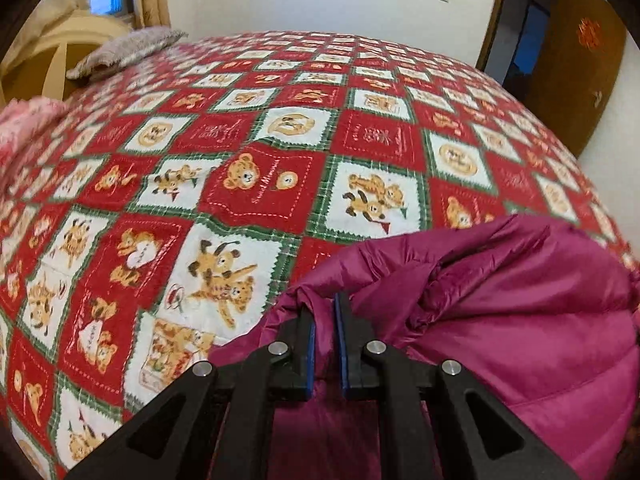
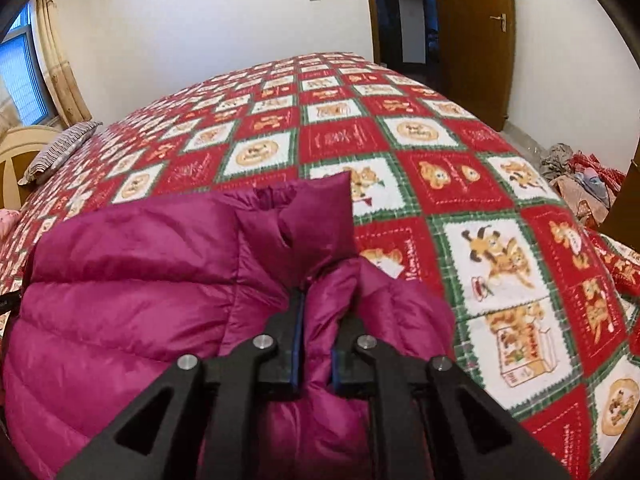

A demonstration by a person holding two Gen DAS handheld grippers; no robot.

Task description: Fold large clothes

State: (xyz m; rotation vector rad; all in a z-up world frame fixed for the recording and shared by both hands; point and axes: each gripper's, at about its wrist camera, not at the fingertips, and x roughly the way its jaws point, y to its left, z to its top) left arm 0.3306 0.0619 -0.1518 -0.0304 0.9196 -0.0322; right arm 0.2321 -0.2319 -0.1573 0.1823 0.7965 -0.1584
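Note:
A magenta puffer jacket (image 1: 500,300) lies bunched at the near edge of the bed, filling the lower right of the left wrist view. My left gripper (image 1: 325,306) is shut on a thin pinch of its edge between the blue pads. In the right wrist view the jacket (image 2: 120,280) spreads to the lower left, its collar standing up beyond the fingers. My right gripper (image 2: 324,300) is shut on a thick fold of the jacket; the fabric bulges between the pads and covers most of the right finger.
The bed carries a red, white and green teddy-bear quilt (image 1: 248,184) (image 2: 440,184). A striped pillow (image 2: 60,152) and a cream headboard (image 1: 60,52) are at the far left. A brown door (image 2: 472,40) and a pile of clothes (image 2: 580,184) are on the right.

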